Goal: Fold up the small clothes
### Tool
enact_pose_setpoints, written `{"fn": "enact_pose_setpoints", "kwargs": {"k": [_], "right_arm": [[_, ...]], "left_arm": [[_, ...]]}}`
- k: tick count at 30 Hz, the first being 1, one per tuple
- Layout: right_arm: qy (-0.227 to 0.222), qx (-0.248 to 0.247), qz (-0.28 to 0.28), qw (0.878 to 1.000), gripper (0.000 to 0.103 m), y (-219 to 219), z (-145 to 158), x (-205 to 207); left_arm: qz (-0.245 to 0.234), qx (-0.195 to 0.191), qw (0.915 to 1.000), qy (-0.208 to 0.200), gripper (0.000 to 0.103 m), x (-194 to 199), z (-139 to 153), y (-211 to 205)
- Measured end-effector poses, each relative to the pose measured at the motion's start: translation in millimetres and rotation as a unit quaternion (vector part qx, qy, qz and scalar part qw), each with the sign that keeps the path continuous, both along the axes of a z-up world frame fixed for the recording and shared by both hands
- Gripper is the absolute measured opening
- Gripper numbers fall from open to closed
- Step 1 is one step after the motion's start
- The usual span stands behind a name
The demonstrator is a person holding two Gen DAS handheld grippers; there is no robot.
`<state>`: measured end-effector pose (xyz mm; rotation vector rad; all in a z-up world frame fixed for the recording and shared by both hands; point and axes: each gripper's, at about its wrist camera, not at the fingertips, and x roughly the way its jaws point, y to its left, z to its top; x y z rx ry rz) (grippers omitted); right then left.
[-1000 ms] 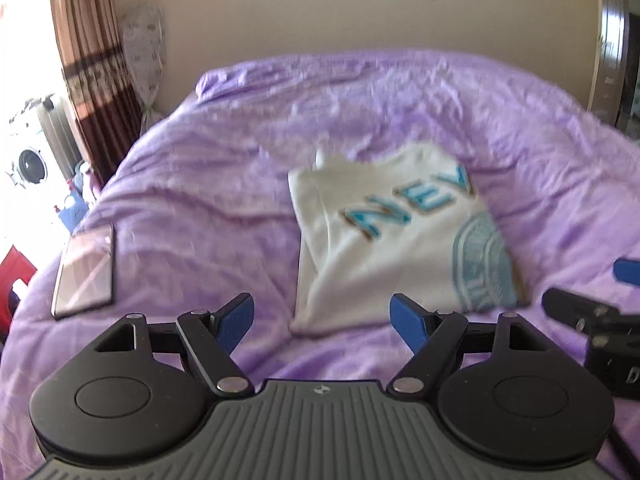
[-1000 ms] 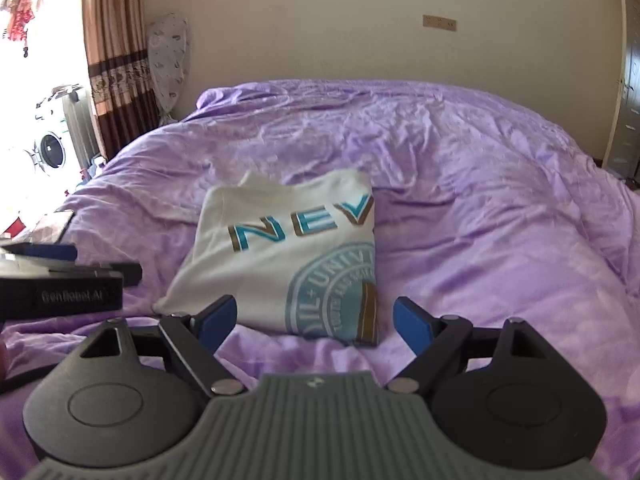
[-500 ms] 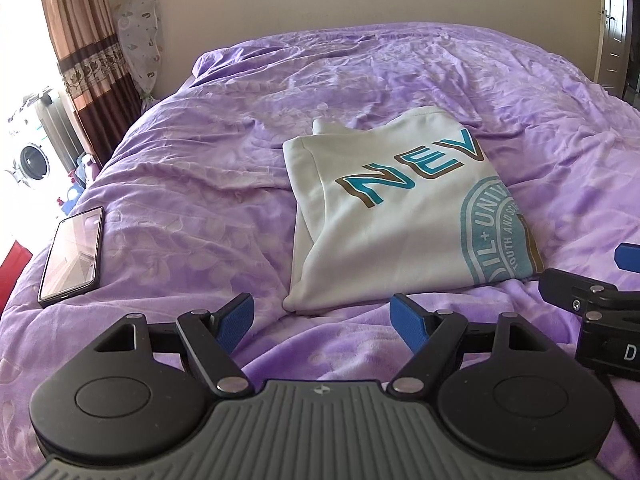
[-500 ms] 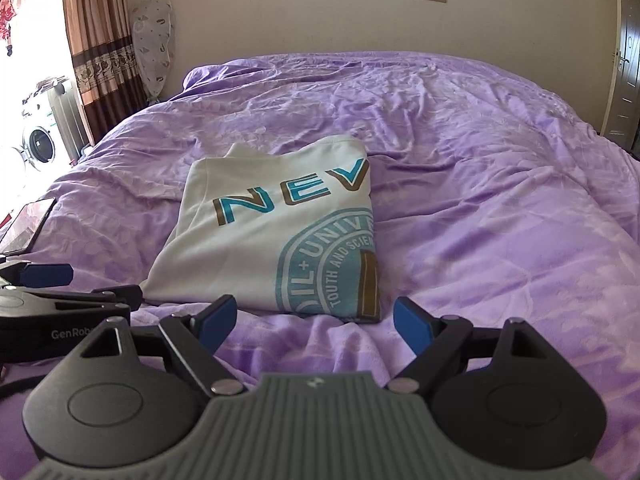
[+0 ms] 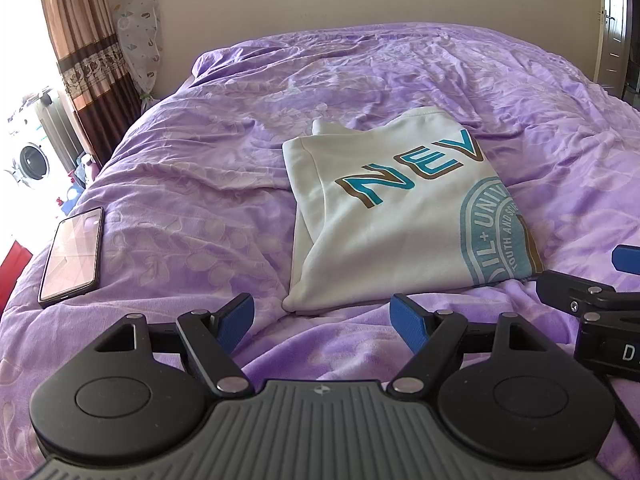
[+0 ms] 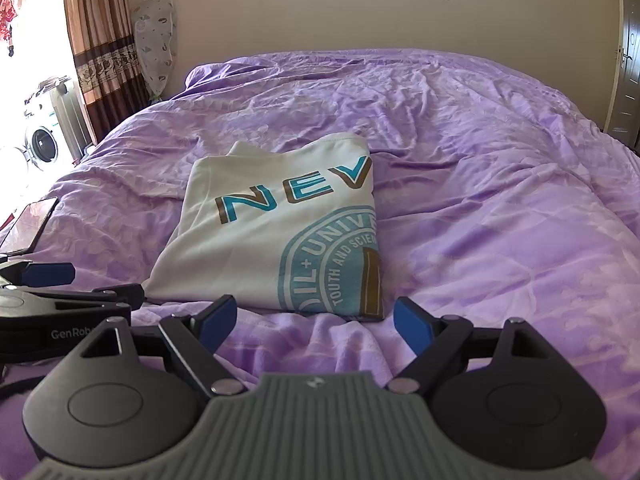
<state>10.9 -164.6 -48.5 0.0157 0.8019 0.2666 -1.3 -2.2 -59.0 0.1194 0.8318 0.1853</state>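
A folded white T-shirt (image 5: 400, 216) with teal and brown lettering and a round teal print lies flat on the purple bedspread (image 5: 200, 184). It also shows in the right wrist view (image 6: 280, 236). My left gripper (image 5: 322, 318) is open and empty, just short of the shirt's near left corner. My right gripper (image 6: 314, 322) is open and empty, just short of the shirt's near right corner. Each gripper shows at the edge of the other's view: the right one (image 5: 592, 300), the left one (image 6: 60, 292).
A phone (image 5: 72, 254) lies on the bedspread at the left, near the bed's edge. A curtain (image 5: 88, 60) and a washing machine (image 5: 28, 160) stand beyond the bed on the left. A door (image 6: 628, 68) is at the far right.
Both grippers have drawn a little nearer to the shirt and steadied. The shirt has not moved, and both jaws stay open.
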Motion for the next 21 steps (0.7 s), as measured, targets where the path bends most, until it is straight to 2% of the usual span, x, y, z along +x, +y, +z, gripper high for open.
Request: {"fn": "enact_pose_setpoints", "kwargs": {"k": [21], "right_arm": [[0.005, 0.004, 0.004, 1.000, 0.082, -0.6, -2.0, 1.2]], "left_arm": [[-0.001, 0.001, 1.0000, -0.001, 0.090, 0.1, -0.1, -0.2]]}}
